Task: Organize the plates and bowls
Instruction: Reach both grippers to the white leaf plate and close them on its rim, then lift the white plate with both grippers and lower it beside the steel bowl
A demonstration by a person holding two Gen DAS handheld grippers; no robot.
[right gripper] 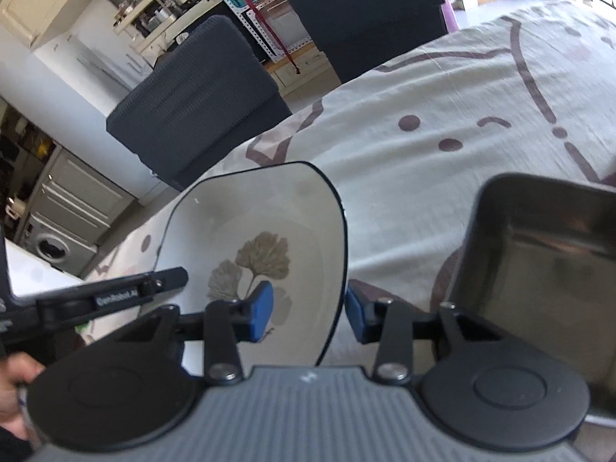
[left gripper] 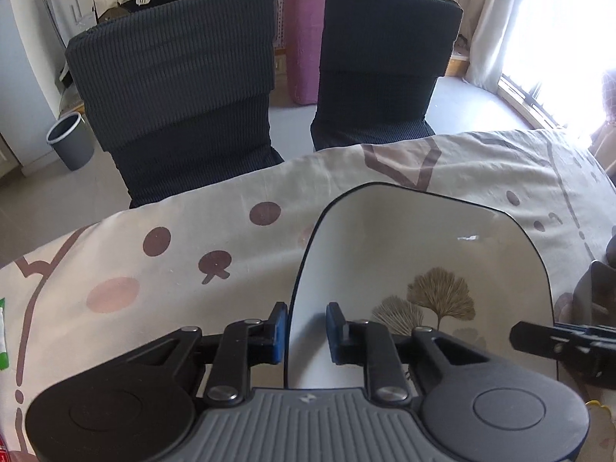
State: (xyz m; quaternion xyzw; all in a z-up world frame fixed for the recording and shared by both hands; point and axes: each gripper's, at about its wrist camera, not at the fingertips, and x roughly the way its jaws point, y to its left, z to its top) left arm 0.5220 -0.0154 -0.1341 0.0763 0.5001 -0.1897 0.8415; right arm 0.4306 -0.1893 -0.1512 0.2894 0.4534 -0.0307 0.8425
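Two close wrist views, shared plate (left gripper: 423, 254)

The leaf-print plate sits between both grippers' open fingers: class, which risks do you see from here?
1. Both the left gripper and the right gripper straddle only the thin rim of the plate; a shallow pinch could slip.
2. With opposite edges held, uneven lifting may tilt or twist it.
3. The metal tray lies close beside the right gripper, so a swing could knock it.

Left claw (left gripper: 307, 333) and right claw (right gripper: 309, 310) agape
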